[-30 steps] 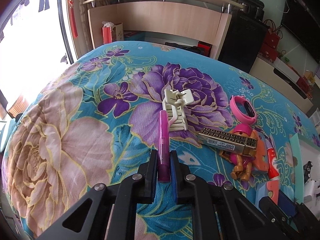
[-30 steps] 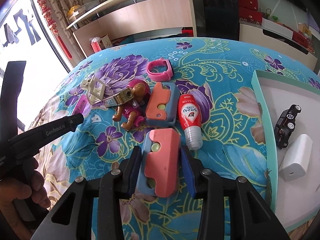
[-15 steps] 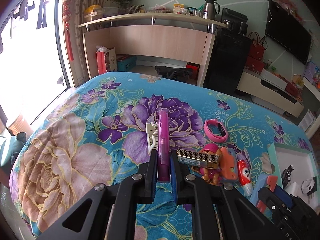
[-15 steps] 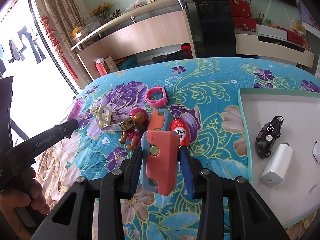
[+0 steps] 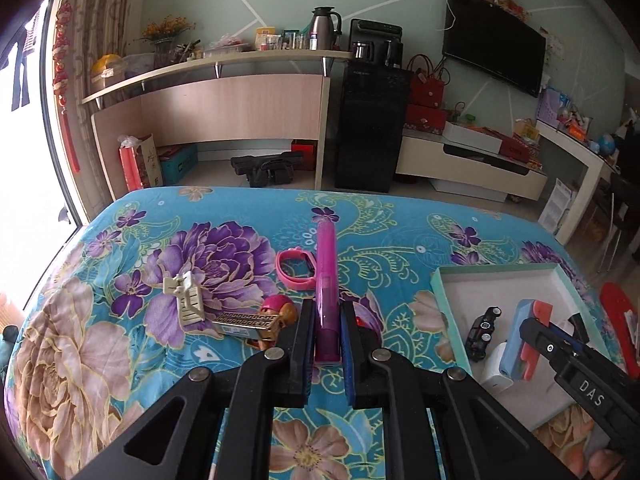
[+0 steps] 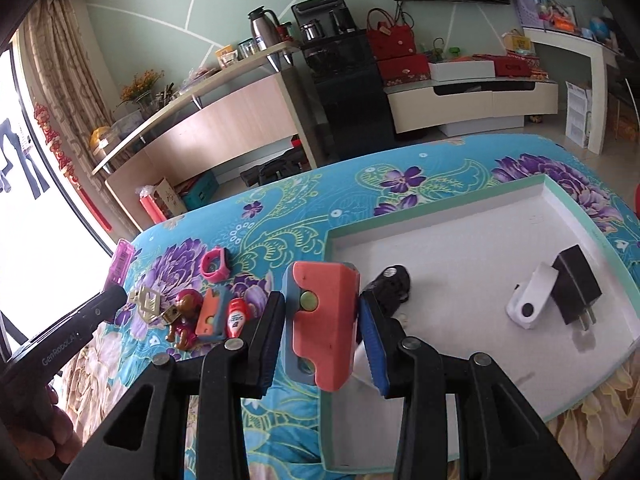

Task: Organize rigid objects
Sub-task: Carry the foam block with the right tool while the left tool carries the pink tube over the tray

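Note:
My left gripper (image 5: 325, 322) is shut on a slim magenta stick (image 5: 326, 276), held up off the floral bedspread and pointing away from me. My right gripper (image 6: 320, 320) is shut on an orange and blue block (image 6: 322, 316), held above the left rim of the teal-edged white tray (image 6: 440, 216). Seen from the left wrist, that block (image 5: 528, 338) hangs over the tray (image 5: 496, 270). On the bedspread lie a pink ring (image 5: 296, 270), a cream clip (image 5: 186, 298), a gold patterned box (image 5: 244, 322), a doll (image 6: 184, 312), a second orange block (image 6: 211, 314) and a red tube (image 6: 237, 317).
Inside the tray sit a black toy car (image 6: 390, 282), a white charger (image 6: 530, 302) and a black plug (image 6: 576, 290). A red item (image 5: 620, 314) lies right of the tray. Beyond the bed stand a wooden shelf unit (image 5: 224, 108), a black cabinet (image 5: 370, 128) and a low TV bench.
Both grippers have risen and swung to the right, each carrying its object. The orange and blue block now hangs over the tray's left edge; the magenta stick has lifted clear of the bedspread.

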### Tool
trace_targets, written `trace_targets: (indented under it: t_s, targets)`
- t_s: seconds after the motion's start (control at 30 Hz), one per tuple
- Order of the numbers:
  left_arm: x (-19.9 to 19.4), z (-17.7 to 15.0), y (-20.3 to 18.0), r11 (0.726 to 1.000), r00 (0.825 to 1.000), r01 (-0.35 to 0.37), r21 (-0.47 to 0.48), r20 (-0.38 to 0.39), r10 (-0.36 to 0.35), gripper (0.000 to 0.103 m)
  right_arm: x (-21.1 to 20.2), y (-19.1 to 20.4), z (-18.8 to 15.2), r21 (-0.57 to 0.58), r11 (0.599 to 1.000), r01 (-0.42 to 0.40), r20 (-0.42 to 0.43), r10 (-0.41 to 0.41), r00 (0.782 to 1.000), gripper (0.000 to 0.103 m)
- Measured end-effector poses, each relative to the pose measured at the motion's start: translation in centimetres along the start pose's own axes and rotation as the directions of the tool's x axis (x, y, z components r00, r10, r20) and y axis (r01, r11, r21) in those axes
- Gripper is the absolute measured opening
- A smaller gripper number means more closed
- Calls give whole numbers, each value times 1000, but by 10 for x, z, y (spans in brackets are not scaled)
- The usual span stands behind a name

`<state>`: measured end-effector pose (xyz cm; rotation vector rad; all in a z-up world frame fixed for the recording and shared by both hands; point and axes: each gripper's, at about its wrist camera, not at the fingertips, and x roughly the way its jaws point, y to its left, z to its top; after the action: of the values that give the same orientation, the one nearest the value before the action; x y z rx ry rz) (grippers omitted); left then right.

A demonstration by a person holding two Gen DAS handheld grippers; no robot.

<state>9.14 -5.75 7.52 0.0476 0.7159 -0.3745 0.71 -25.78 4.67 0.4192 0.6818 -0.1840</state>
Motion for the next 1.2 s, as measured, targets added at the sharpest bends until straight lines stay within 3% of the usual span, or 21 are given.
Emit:
trace_targets:
  t_s: [0.23, 0.57, 1.2]
  targets:
    - [1, -11, -63, 987, 992, 122, 108, -38, -119, 12, -20, -53, 3, 79, 992, 102, 24, -104, 994, 39]
    - [4, -39, -144, 933, 961, 270, 237, -129, -246, 12, -35, -99, -1, 154, 975, 162, -5, -163, 987, 39]
    - [30, -71, -191, 892, 948, 301, 337, -207, -241, 13, -37, -136, -11, 243, 949, 200, -54, -193, 980, 39]
